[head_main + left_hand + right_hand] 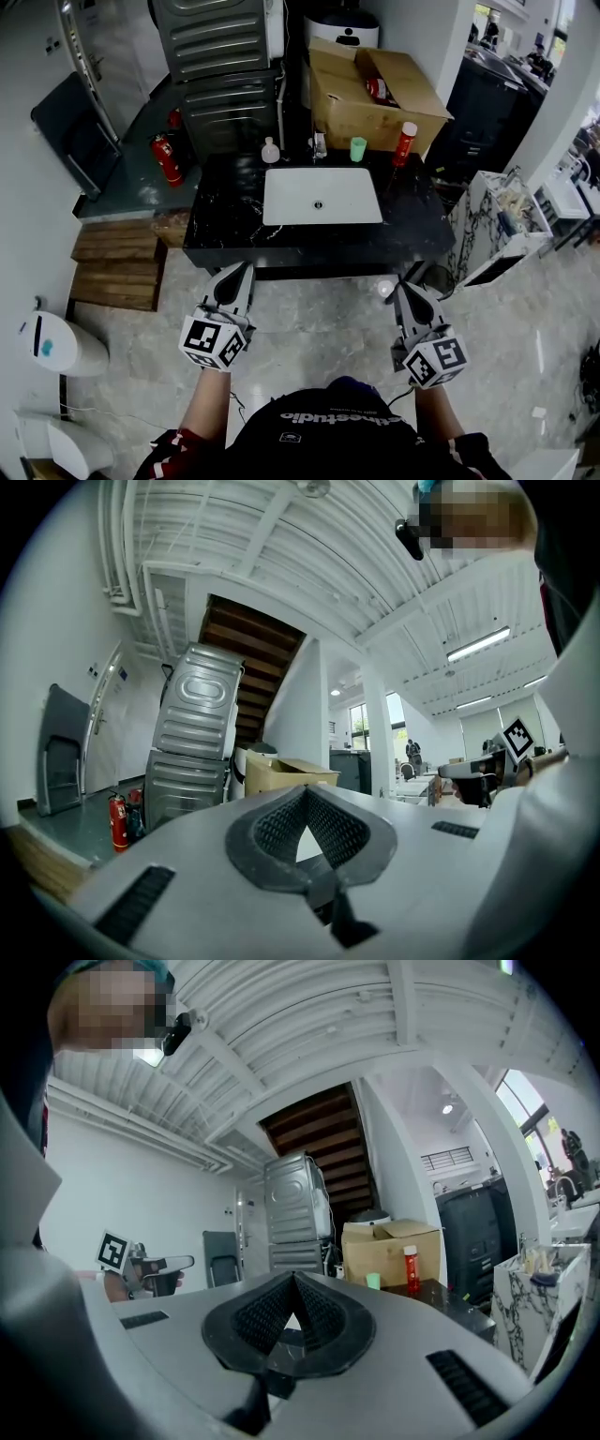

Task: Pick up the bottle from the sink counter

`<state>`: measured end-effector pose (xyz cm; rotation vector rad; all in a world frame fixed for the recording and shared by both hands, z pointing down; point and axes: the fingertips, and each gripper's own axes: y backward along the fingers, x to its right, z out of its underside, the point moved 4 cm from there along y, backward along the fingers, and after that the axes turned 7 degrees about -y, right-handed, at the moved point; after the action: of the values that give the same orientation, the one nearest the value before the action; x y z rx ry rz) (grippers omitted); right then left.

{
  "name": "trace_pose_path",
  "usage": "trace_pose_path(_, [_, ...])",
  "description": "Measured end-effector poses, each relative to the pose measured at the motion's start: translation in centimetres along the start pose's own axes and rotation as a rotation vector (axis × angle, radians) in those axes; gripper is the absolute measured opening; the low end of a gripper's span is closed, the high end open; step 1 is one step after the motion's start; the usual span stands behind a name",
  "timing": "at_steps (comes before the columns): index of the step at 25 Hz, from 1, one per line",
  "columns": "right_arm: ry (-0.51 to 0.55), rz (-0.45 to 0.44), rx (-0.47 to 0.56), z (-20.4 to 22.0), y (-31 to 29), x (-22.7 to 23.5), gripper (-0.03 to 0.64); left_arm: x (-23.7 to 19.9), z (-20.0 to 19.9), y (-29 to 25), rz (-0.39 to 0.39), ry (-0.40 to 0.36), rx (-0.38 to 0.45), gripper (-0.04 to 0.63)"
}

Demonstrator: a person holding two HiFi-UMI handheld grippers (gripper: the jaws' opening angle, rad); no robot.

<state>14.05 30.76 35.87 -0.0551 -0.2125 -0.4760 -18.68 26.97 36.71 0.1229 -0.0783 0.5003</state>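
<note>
The left gripper has its 2 jaws closed, the ribbed pads meeting at the tips with nothing between them. The right gripper is the same: jaws together, tips touching, empty. Both are held over the pale stone floor, just short of the front edge of the sink counter, and touch nothing on it.

The black counter carries a white basin in its middle. Along the back edge stand 4 things: a small clear bottle left of the faucet, a green cup right of it, and a red bottle with a white cap near the back right corner. Both bottles are upright and well apart from the grippers, with the basin lying between.

Behind the back edge sits an open cardboard box, close to the red bottle. Grey metal machines are stacked behind the back left corner. A red fire extinguisher stands on the floor off the left edge, with wooden pallets nearer the person.
</note>
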Motion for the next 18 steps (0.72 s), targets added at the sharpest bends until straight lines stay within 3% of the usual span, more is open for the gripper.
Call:
trace_pose_path(8, [0.018,-0.033,-0.037,1.0,-5.2,2.7,0.037,-2.1,3.3,-4.7,-0.009,0.024,-0.025,0.014])
trace_pose_path(13, [0.005,-0.063,-0.023,1.1,-11.8,7.9,0.037,-4.1,4.9,-11.2,-0.043,0.060,-0.020,0.014])
trace_pose_path(18, [-0.009,-0.107,-0.024,-0.3,-19.2,13.8,0.038,-5.7,4.7,-20.0,-0.059,0.027,-0.011,0.014])
